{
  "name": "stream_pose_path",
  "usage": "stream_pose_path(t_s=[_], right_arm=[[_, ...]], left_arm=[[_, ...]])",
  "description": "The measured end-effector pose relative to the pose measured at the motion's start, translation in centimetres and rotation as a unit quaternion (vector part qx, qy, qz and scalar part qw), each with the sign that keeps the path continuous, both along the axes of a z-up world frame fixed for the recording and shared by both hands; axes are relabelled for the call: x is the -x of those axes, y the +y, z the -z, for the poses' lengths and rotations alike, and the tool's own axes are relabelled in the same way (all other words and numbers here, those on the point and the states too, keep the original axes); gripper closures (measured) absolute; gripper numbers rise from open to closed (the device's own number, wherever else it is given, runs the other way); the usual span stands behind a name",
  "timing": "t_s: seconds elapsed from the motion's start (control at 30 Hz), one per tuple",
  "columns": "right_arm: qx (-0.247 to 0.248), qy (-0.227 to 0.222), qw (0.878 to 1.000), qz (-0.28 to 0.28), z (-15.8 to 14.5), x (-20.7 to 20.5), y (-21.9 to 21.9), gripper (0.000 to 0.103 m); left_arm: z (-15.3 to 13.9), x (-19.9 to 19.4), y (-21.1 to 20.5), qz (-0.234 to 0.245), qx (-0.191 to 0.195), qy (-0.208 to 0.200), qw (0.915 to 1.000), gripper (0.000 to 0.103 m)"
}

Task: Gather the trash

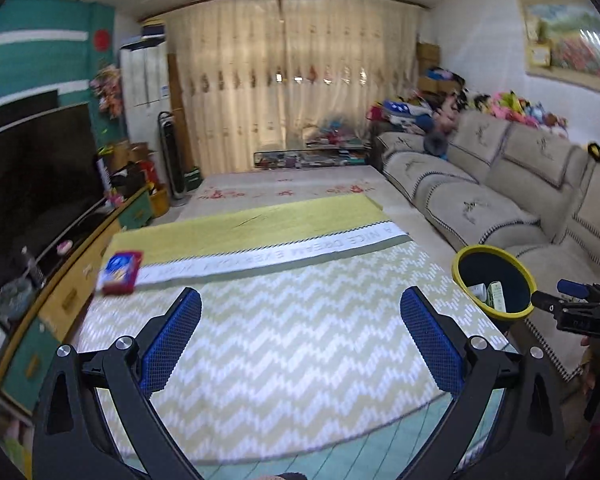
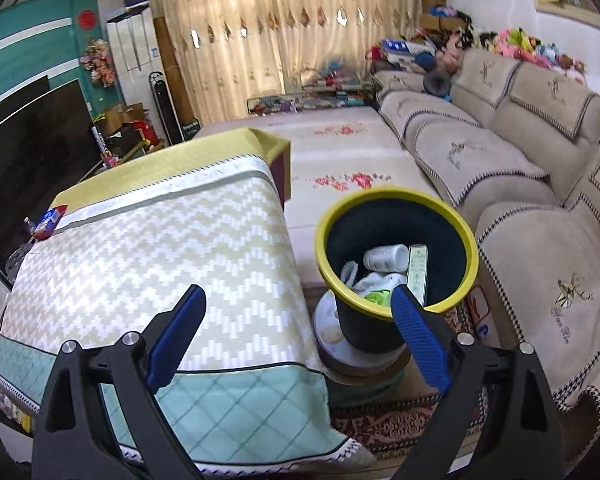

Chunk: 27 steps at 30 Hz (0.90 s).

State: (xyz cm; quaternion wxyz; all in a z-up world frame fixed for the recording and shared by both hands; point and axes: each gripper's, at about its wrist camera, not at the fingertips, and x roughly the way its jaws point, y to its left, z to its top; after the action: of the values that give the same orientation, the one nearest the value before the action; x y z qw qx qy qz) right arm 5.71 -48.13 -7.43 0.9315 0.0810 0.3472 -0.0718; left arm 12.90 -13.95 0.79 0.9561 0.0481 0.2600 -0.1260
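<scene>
**One box left at the far edge, and a bin perched high**

Both tools are empty. The left gripper (image 1: 300, 334) hangs over the zigzag-patterned yellow and white tablecloth (image 1: 284, 320) with its blue pads spread wide and nothing between them. The right gripper (image 2: 296, 332) is also spread wide and holds nothing; its right-hand pad sits in front of the bin's near rim in its own view, though I cannot tell whether it touches it.

The only piece of trash I can see on the table is a small red and blue cardboard box (image 1: 120, 273). It lies flat at the table's far left corner, close to the edge, well apart from both tools. The dark round waste bin with a yellow rim (image 2: 396, 264) stands off the opposite side of the table, next to the beige sofa (image 2: 520, 200). Inside it already lie a white plastic bottle (image 2: 385, 258), a slim pale carton (image 2: 417, 272) and some crumpled white material.

The risks, as I judge them:

- The box is so near the edge that a clumsy approach from the table side could nudge it off, down toward the television stand.
- It lies flat, so pads coming in too high may close on air, and too low may snag and drag the cloth.
- The bin appears to rest on a stack of round tins (image 2: 340, 344), not on the floor. A bump from the right tool, or a box dropped against the rim, could tip it and spill what is collected.
- The carry crosses the whole table; a weak pinch could lose the box midway.
</scene>
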Motion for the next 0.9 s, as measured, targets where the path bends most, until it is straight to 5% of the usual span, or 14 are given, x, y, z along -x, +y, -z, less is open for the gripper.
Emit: stream_pose_path(t_s=[0.4,0.9], right_arm=[[0.024,-0.043,0.999,-0.007,-2.5,3.8,2.8,0.012],[0.024,-0.069,0.997,-0.010,-3.1,6.3,3.7,0.011]], left_arm=[[0.9,6.7,6.4,-0.052,0.049,-0.003,0.9975,0.005],[0.4,8.8,5.1,-0.055,0.033,-0.010,0.9979,0.005]])
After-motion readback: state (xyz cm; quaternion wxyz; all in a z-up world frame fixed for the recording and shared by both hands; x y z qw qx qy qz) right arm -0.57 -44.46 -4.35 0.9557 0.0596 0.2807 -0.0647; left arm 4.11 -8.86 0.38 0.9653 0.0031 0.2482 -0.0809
